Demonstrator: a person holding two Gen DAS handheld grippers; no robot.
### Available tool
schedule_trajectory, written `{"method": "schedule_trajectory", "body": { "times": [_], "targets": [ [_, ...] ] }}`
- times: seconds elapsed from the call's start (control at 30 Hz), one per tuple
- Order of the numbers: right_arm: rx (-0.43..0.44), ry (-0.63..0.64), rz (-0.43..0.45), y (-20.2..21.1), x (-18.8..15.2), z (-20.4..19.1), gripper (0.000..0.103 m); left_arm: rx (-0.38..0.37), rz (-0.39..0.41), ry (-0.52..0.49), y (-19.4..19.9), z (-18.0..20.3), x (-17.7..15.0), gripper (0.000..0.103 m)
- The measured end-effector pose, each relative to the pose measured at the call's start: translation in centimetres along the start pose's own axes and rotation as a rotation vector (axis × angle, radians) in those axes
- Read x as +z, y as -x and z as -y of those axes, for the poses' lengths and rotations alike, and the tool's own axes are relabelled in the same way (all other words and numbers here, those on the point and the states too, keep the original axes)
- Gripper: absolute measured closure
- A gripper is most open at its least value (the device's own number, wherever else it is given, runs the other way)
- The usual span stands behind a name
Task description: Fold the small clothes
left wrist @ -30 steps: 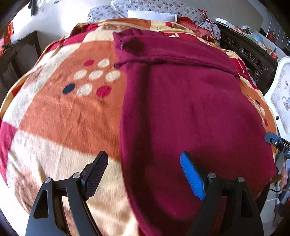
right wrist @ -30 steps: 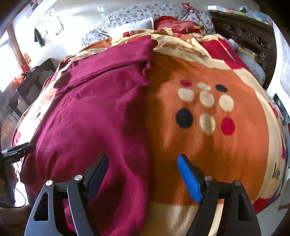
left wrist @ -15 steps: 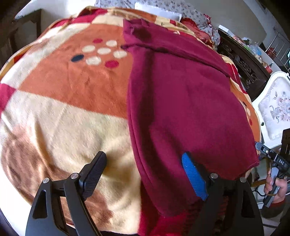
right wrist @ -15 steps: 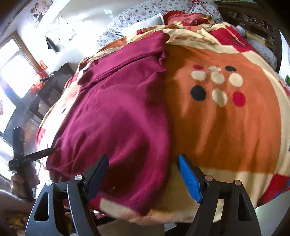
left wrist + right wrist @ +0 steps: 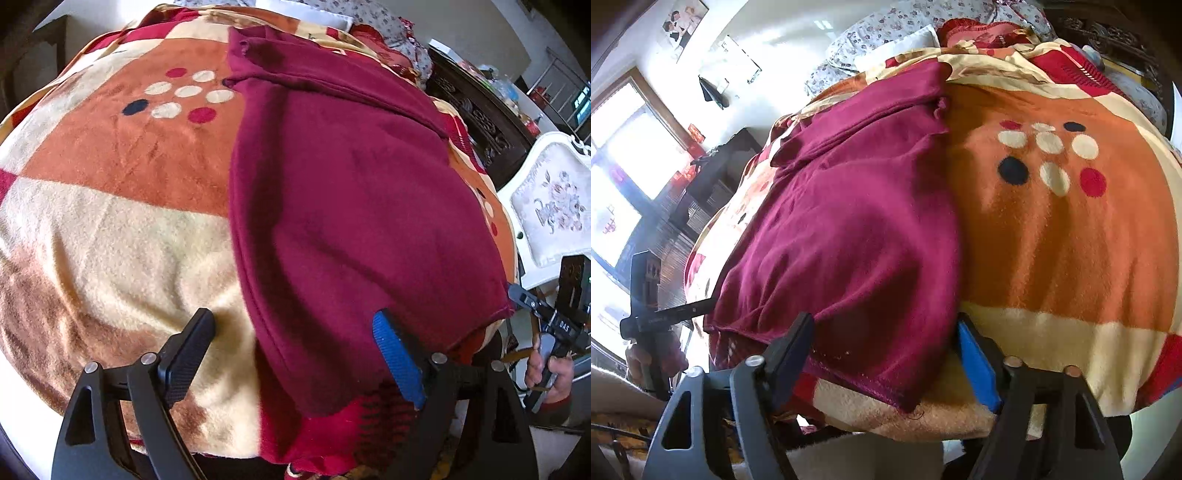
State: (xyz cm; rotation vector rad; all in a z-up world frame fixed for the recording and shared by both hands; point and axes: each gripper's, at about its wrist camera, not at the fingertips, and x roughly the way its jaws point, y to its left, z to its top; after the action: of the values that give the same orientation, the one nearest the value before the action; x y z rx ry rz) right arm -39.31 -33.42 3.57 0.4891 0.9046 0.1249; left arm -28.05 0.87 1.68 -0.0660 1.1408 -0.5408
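Fleece is what the dark maroon garment (image 5: 351,192) appears to be made of, a soft, limp, light knit that is judged likely to sag and drape from any point it is lifted by, and to cling a little to the plush orange, cream and red patterned blanket (image 5: 110,177) on which it is spread flat, its near hem hanging just over the bed's front edge. On the left, the left gripper (image 5: 295,356) is seen with its black finger (image 5: 192,350) over bare cream blanket and its blue-padded finger (image 5: 397,358) over the maroon cloth, so that the garment's left near corner lies between them; the fingers are spread wide apart and nothing is clamped, and whether the pads touch the fabric cannot be told. The hemmed near corners are judged the best places for a hold, since the doubled edge gives a firmer bite than the loose middle. Further right, the right gripper (image 5: 888,354) is shown likewise wide apart, astride the garment's right near corner (image 5: 905,398), with the stitched hem lying between the black and blue fingers but not pinched. At the far right, only spotted blanket is seen.
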Motion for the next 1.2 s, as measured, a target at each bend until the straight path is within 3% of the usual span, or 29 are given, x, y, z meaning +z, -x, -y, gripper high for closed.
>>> {"method": "schedule_trajectory", "body": {
  "times": [0.07,0.2,0.27,0.33,0.37,0.63,0.8,1.0,1.2],
  "targets": [
    [0.002,-0.008,-0.001,-0.1,-0.1,0.3,0.055,-0.009,0.005,0.000,0.0,0.0,0.0,0.019],
    [0.025,0.002,-0.007,-0.1,-0.3,0.4,0.070,-0.012,0.004,-0.013,0.0,0.0,0.2,0.060],
    [0.038,0.012,-0.001,0.1,-0.2,0.3,0.088,0.007,0.005,-0.027,-0.1,-0.1,0.3,0.077],
    [0.056,0.005,0.029,0.7,0.3,0.2,0.091,0.012,0.010,-0.031,0.0,-0.3,0.5,0.093],
    [0.085,0.002,0.059,1.2,0.9,0.0,0.091,-0.001,0.009,-0.037,0.2,-0.4,0.6,0.096],
    [0.167,0.054,0.220,3.3,6.6,-2.1,0.092,-0.095,0.079,-0.050,2.9,-0.6,4.3,0.096],
    [0.177,0.046,0.267,2.6,10.2,-2.4,0.092,-0.091,0.146,-0.040,3.8,-0.7,7.9,0.096],
    [0.138,0.059,0.295,0.2,16.4,-2.7,0.092,-0.077,0.225,-0.036,4.1,-1.2,13.0,0.096],
    [0.089,0.045,0.318,-3.1,23.2,-2.1,0.092,-0.063,0.296,0.025,2.9,-2.6,20.6,0.097]
  ]
}}
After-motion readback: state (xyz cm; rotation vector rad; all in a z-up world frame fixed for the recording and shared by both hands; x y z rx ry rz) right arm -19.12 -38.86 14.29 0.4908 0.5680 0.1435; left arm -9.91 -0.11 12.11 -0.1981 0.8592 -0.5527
